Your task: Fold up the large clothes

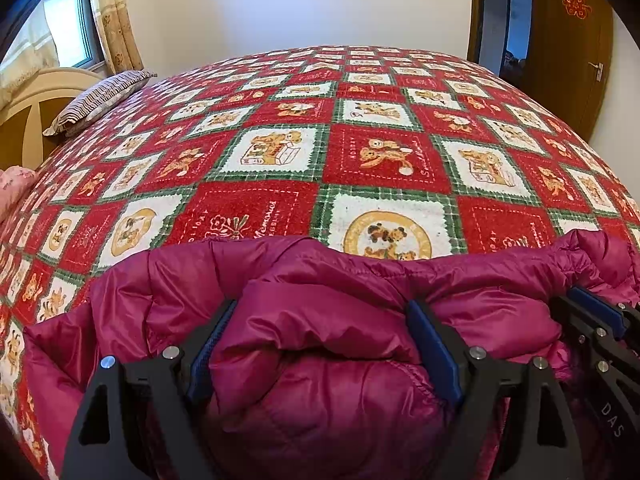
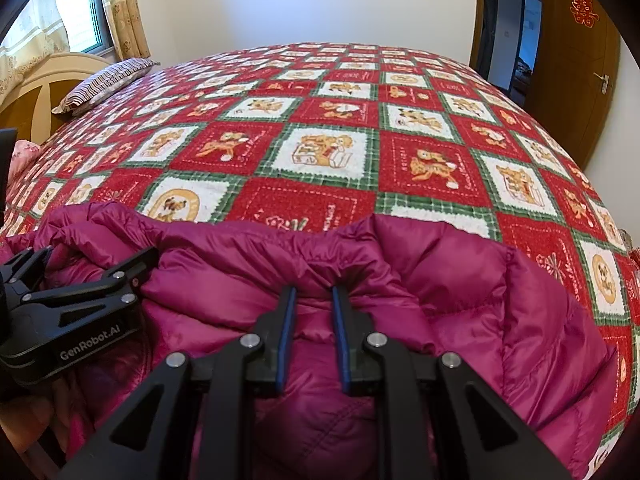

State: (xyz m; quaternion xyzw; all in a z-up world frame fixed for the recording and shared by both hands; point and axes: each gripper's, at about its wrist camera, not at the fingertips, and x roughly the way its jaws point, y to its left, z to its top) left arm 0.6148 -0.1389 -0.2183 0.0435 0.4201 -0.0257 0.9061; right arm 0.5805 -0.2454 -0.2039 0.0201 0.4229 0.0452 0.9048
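Observation:
A magenta puffer jacket (image 1: pixel 328 320) lies bunched at the near edge of the bed, also in the right wrist view (image 2: pixel 460 280). My left gripper (image 1: pixel 320 312) has its jaws wide apart with a thick fold of the jacket bulging between them. My right gripper (image 2: pixel 314 292) is nearly closed, pinching a fold of the jacket between its blue pads. The right gripper shows at the right edge of the left wrist view (image 1: pixel 600 320). The left gripper shows at the left of the right wrist view (image 2: pixel 100 276).
The bed is covered by a red, white and green teddy-bear quilt (image 1: pixel 360 152). A striped pillow (image 1: pixel 100 100) lies at the far left by the headboard (image 1: pixel 28 120). A pink pillow (image 1: pixel 12 184) sits at the left edge. A wooden door (image 1: pixel 568 48) stands at right.

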